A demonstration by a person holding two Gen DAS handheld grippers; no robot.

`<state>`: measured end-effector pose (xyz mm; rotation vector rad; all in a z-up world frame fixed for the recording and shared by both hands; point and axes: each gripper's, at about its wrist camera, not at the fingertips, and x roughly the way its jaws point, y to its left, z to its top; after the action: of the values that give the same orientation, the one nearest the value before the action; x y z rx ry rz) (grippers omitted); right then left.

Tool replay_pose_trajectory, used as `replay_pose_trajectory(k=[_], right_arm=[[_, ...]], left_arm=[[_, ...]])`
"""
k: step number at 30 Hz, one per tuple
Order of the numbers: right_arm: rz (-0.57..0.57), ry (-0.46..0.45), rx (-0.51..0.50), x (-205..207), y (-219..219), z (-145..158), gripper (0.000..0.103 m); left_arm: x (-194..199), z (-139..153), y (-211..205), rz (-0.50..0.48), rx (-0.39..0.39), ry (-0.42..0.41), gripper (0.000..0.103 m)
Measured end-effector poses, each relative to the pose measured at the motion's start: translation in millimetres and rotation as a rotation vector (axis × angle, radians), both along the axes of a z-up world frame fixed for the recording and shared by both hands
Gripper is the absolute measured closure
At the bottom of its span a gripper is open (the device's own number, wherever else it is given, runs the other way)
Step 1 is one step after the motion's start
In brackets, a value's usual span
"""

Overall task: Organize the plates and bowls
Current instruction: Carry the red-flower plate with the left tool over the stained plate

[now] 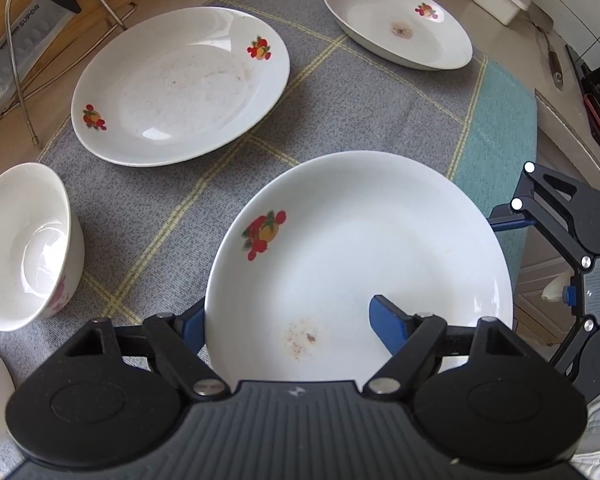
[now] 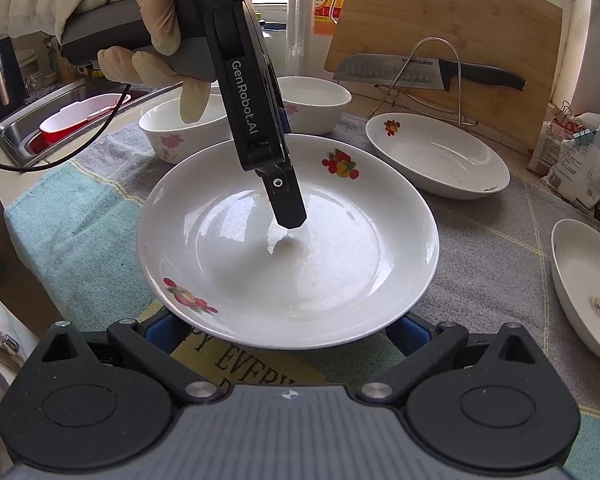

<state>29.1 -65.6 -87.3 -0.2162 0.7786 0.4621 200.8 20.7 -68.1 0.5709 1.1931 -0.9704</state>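
A white plate with fruit prints (image 1: 360,240) (image 2: 332,276) sits raised over the grey checked cloth (image 1: 340,112). My left gripper (image 1: 288,308) straddles its rim and is shut on it. One blue pad (image 1: 388,320) lies inside the plate and the other finger (image 1: 194,322) sits outside the rim. In the right wrist view that inner finger (image 2: 286,204) reaches down to the plate's middle. My right gripper (image 2: 282,332) is open, its fingers wide apart beneath the plate's near rim. A second plate (image 1: 180,84) (image 2: 440,156) and a third (image 1: 396,24) (image 2: 584,284) lie on the cloth.
Two white bowls with pink flowers (image 2: 180,128) (image 2: 316,100) stand behind the held plate; one shows at the left (image 1: 24,240). A wire rack (image 2: 424,80), a knife (image 2: 428,70) and a wooden board (image 2: 440,12) stand at the back. A sink (image 2: 16,136) lies far left.
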Motion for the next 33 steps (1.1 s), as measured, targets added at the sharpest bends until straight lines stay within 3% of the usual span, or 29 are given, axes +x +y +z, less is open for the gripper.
replay_pose_trajectory(k=[33], right_arm=[[-0.018, -0.027, 0.0, 12.0, -92.4, 22.7, 0.0]], left_arm=[[11.3, 24.0, -93.8, -0.011, -0.014, -0.039, 0.023]])
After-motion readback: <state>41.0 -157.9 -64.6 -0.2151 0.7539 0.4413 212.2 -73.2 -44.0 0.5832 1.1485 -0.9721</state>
